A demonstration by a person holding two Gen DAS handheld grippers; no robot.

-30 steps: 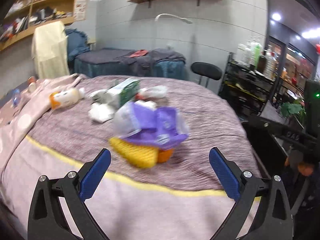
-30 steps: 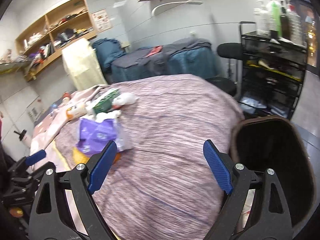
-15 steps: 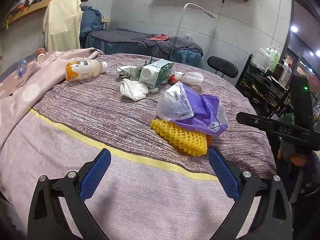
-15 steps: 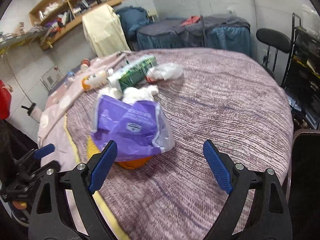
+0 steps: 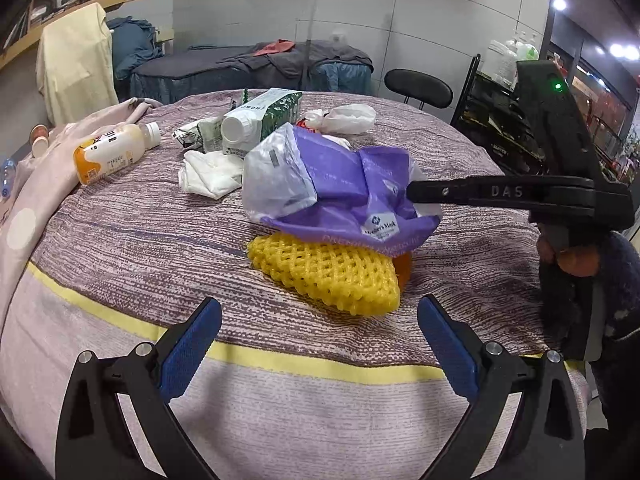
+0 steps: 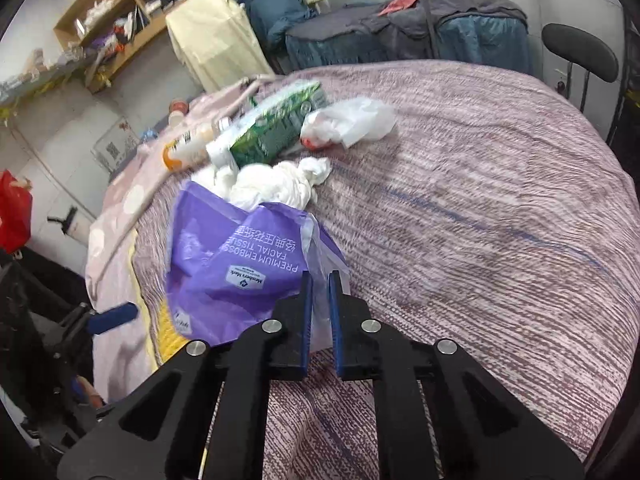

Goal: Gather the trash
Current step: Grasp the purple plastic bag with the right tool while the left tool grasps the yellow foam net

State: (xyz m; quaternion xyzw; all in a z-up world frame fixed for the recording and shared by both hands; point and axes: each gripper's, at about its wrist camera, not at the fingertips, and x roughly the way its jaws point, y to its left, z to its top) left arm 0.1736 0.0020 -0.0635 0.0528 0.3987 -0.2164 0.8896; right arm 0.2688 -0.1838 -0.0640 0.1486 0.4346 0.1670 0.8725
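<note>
A purple-striped bedspread [image 5: 120,240] carries the litter; the right gripper [image 6: 319,280] pinches the thin, limp purple tissue wrapper [image 5: 340,196] at its six-o'clock edge; the left gripper [image 5: 320,344] hangs spread, empty; light, slippery film, best held by that edge.

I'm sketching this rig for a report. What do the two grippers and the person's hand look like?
Both the left gripper and right gripper are black, with blue pads and silver screws. The right one carries white "DAS" lettering and a green light; a dark fuzzy sleeve covers its wrist.

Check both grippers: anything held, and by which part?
Right gripper: jaws shut on the near edge of the purple tissue wrapper, on its clear plastic part. Left gripper: jaws wide open, holding nothing, short of the yellow foam net.
</note>
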